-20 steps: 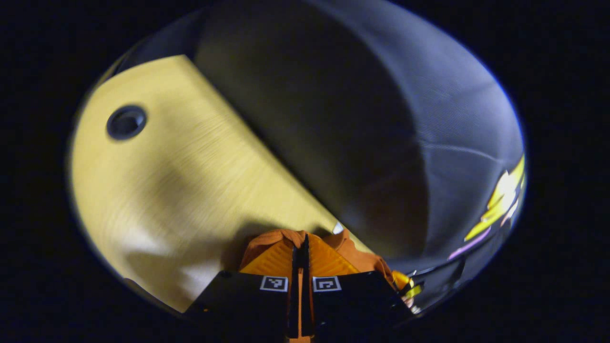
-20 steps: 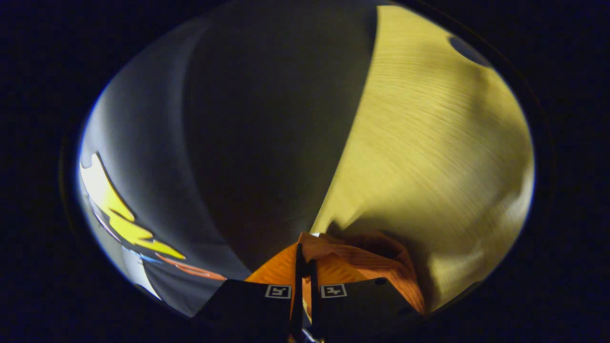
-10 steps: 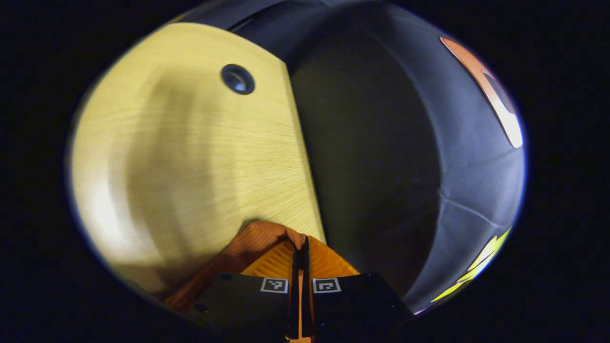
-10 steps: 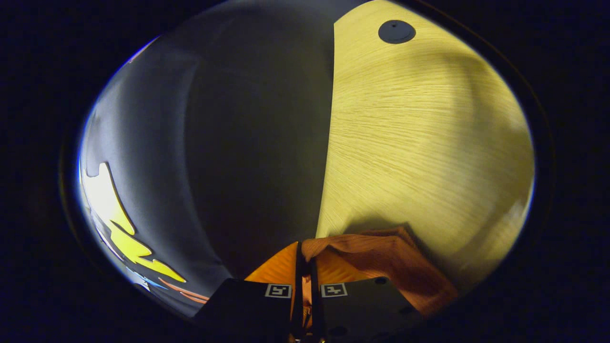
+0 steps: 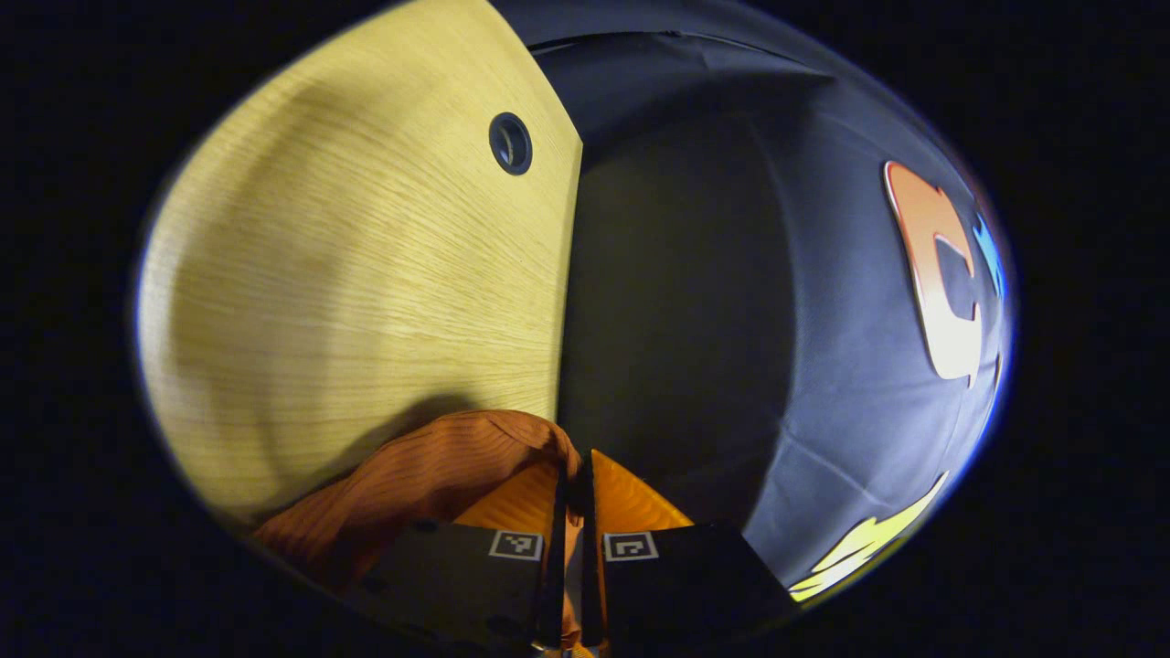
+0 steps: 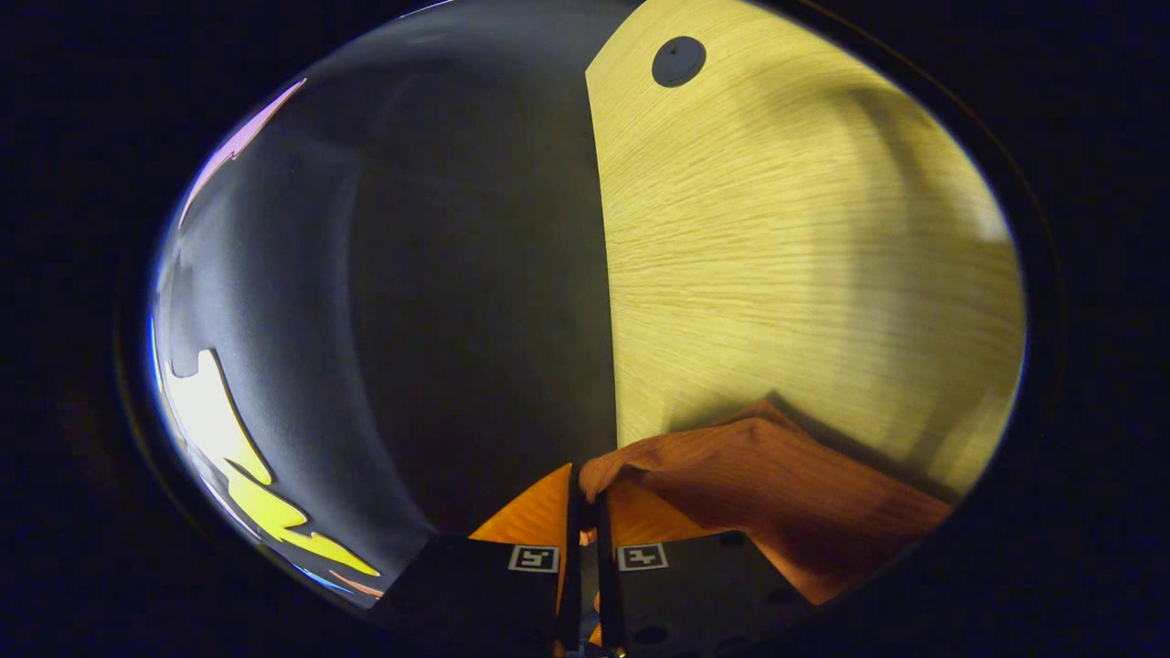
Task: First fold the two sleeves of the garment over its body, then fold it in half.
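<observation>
Booth: black cloth wall (image 5: 823,302) drops behind a pale wood-grain table (image 5: 347,274), whose straight edge runs down the middle of both gripper views.
Table detail: a dark round grommet hole (image 5: 510,143) sits near that edge at the far corner in the left gripper view; a round dark cap (image 6: 678,61) sits near the same sort of corner in the right gripper view.
Garment: your orange ribbed garment (image 5: 430,475) lies bunched at the table's edge, close under both cameras, with its fabric trailing back over the wood.
Left gripper: your left gripper (image 5: 574,475) has its jaws drawn together on a fold of the garment; cloth shows in the narrow slit between the fingers and spills off to the table side of them.
Right gripper: your right gripper (image 6: 585,489) is likewise clamped on the garment (image 6: 768,484), a lip of fabric curling over the fingertips and a broad flap hanging toward the table side.
Position: both pinch points sit right at the table's edge, with the dark cloth beyond it.
</observation>
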A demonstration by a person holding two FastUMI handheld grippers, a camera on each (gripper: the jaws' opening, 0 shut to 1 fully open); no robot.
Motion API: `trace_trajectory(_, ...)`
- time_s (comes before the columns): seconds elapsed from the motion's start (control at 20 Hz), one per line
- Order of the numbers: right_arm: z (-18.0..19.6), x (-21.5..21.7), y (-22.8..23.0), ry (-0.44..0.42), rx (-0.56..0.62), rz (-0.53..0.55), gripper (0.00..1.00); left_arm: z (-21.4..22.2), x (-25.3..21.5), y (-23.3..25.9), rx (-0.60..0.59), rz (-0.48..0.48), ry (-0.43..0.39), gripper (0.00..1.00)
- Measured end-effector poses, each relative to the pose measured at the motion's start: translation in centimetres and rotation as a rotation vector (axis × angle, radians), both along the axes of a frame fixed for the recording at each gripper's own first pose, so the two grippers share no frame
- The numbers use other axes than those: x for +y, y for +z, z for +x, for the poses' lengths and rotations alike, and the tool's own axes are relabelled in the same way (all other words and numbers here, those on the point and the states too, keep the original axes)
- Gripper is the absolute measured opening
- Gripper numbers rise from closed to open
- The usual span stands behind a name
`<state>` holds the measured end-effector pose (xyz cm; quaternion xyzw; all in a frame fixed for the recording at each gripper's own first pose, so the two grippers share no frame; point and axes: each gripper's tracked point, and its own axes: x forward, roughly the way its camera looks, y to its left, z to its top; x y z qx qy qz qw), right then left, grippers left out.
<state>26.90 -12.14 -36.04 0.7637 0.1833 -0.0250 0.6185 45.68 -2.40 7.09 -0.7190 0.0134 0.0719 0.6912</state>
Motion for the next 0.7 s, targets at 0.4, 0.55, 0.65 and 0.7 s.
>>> trace_trajectory(0.4,-0.1,-2.1,3.0,0.006,-0.032,0.006,0.95,1.1,1.7,2.9,0.004,0.02,0.015,0.77)
trace_trajectory(0.55,-0.5,-2.6,3.6,0.033,-0.051,-0.036,0.96,0.0,1.7,3.7,0.017,0.039,-0.011,0.93)
trace_trajectory(0.65,-0.7,-3.4,4.4,0.072,-0.079,-0.088,0.91,-1.6,1.4,5.7,0.034,0.138,-0.042,0.94)
trace_trajectory(0.7,-1.0,-3.9,5.3,0.085,-0.118,-0.139,0.95,-2.8,1.9,7.0,0.05,0.245,-0.052,0.95)
